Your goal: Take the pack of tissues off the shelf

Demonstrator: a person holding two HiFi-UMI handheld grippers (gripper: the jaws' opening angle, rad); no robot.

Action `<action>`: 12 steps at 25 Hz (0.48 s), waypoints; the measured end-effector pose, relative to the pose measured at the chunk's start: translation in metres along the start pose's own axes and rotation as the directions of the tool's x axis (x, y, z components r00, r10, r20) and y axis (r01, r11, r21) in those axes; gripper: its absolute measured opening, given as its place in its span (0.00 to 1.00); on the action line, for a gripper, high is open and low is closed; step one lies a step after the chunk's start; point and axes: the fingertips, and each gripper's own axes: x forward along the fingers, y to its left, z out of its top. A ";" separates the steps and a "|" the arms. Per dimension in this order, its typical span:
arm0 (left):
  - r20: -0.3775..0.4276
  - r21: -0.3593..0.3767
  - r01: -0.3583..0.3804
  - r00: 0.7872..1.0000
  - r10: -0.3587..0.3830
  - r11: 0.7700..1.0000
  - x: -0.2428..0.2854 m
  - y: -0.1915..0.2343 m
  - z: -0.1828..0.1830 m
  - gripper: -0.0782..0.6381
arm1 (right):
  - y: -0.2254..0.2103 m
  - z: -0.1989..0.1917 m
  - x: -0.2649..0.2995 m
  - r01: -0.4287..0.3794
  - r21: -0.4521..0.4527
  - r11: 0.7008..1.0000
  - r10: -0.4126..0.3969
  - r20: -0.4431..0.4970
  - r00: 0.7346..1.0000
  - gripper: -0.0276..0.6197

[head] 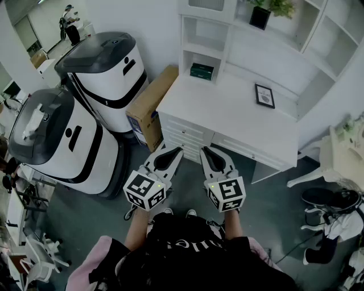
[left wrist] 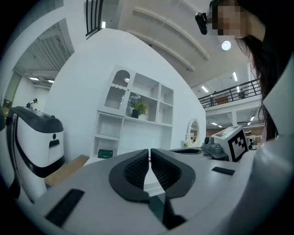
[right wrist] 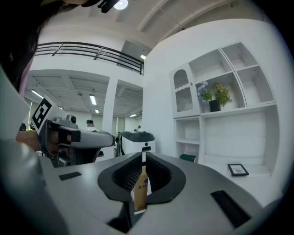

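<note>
Black fabric of the person's top (head: 182, 250) fills the 6 o'clock edge of the head view, with two bare forearms reaching up from it to the grippers. The left gripper (head: 177, 149) and the right gripper (head: 204, 149) are smooth grey plastic shells with black, ribbed pads. They sit side by side over the matte grey floor (head: 273, 210), with their tips angled toward each other.

In the left gripper view the left gripper (left wrist: 149, 153) has its jaws closed, pad tips meeting, with nothing between them. In the right gripper view the right gripper (right wrist: 142, 158) also has its jaws closed at the tips. Through the narrow slit below them shows a strip of the brown cardboard box (head: 149, 107), which stands well beyond. The head view shows nothing held.

At 12 o'clock from the grippers stands a white table (head: 227, 111) with drawer fronts. A white shelf unit (head: 196, 34) of square compartments rises from its far side. The dark green, block-shaped pack of tissues (head: 201, 70) lies in the lowest left compartment, resting on the tabletop level, well apart from both grippers. It also shows as a small dark green block in the left gripper view (left wrist: 105, 153) and the right gripper view (right wrist: 187, 158).

A small black-framed picture (head: 264, 95) lies flat on the table at 1 o'clock. A green plant in a black square pot (head: 260, 17) sits on a higher shelf. The flat cardboard box leans against the table's left end at 11 o'clock. Beside it, from 9 to 11 o'clock, are two rounded white machines (head: 62, 136) with glossy dark grey lids.
</note>
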 end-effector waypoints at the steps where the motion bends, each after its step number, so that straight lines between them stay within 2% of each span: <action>1: -0.001 -0.001 -0.001 1.000 0.001 1.000 0.002 -0.001 0.000 0.14 | -0.002 0.000 0.000 -0.004 0.000 1.000 0.004 0.001 1.000 0.14; 7: -0.007 -0.002 -0.011 1.000 0.011 1.000 0.013 -0.005 -0.002 0.14 | -0.012 -0.002 -0.003 -0.020 0.001 1.000 0.020 0.001 1.000 0.14; 12: 0.001 -0.008 -0.020 1.000 0.020 1.000 0.023 -0.010 -0.002 0.14 | -0.025 0.001 -0.007 -0.023 0.021 1.000 0.022 0.038 0.999 0.14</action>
